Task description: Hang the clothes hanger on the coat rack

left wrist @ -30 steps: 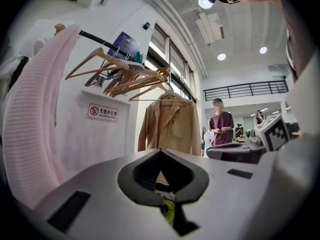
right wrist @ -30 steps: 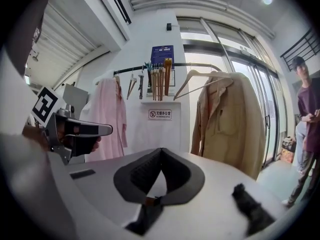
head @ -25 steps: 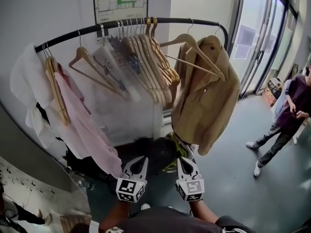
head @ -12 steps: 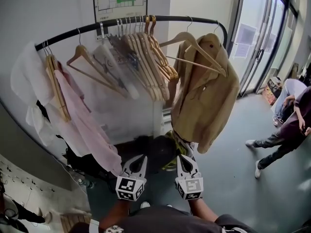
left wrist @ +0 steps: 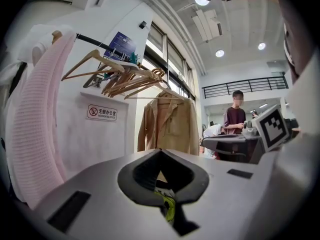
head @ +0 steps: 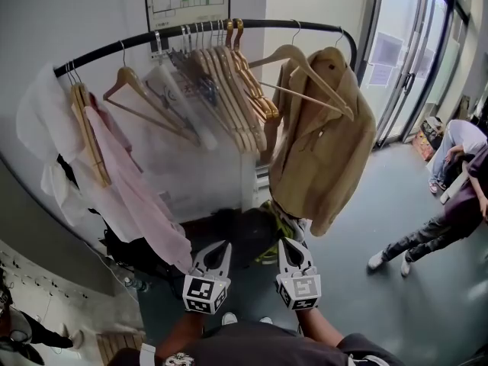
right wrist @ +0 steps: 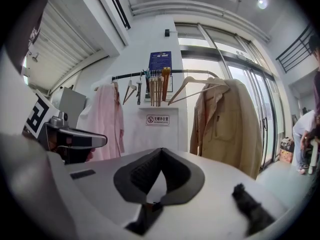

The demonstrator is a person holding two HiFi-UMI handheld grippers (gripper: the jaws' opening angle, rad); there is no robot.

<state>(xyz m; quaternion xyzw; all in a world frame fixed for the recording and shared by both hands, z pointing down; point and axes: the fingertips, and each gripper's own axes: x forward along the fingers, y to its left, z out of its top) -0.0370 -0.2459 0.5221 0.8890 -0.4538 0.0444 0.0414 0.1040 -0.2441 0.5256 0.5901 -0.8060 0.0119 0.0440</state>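
A black coat rack (head: 267,24) spans the top, bearing wooden hangers (head: 240,101), a tan jacket (head: 328,143) (right of centre) and a pink garment (head: 130,197). The left gripper (head: 222,245) and right gripper (head: 284,244) sit at bottom centre.

Black rail (head: 267,24) curves above grey floor (head: 366,319).
On rail, left to right: white cloth (head: 38,120), pink top (head: 130,189) on wood hanger, lone hanger (head: 141,105), tight bunch of hangers (head: 236,90), spare hanger (head: 305,71) just in front of tan coat (head: 324,158) at right end.
Dark pile (head: 240,235) of clothes on floor under rail.
Person's shoes (head: 375,261) on floor at right.
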